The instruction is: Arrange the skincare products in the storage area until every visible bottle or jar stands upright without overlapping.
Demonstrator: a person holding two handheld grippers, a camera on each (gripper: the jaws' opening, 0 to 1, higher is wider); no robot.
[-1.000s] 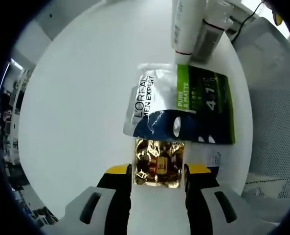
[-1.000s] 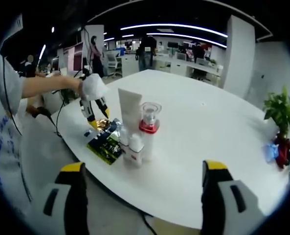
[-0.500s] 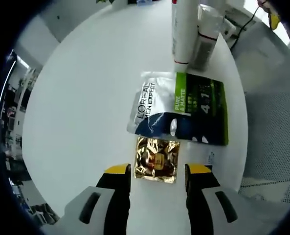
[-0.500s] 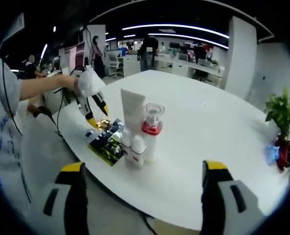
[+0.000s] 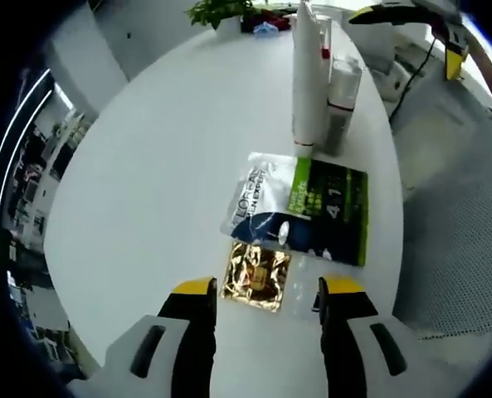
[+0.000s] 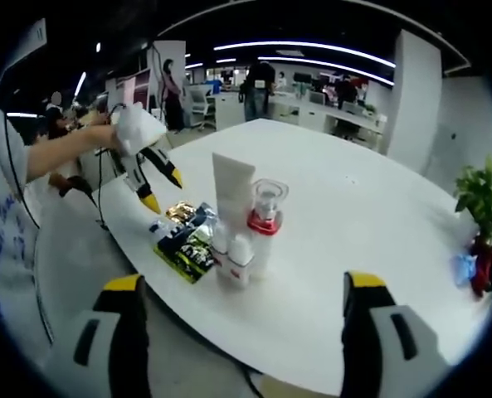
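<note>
Left gripper view: left gripper point(image 5: 262, 300) released, jaws apart, above white table point(image 5: 146, 166). Gold sachet point(image 5: 255, 277) flat between jaw tips; L'Oreal pouch point(image 5: 299, 207) just beyond at twelve o'clock; white tube point(image 5: 307, 79) and pump bottle point(image 5: 343, 99) upright at one o'clock.

Right gripper view: right gripper point(image 6: 241, 311) released, empty, well back from table edge. Products clustered at eleven o'clock. Best approached low, clear of upright bottles.

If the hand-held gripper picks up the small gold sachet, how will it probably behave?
The gold sachet looks thin and crinkled, so it is probably floppy and very light. Its shiny foil may be slippery between the jaws. It lies flat on the white table, so catching an edge could be difficult.
</note>
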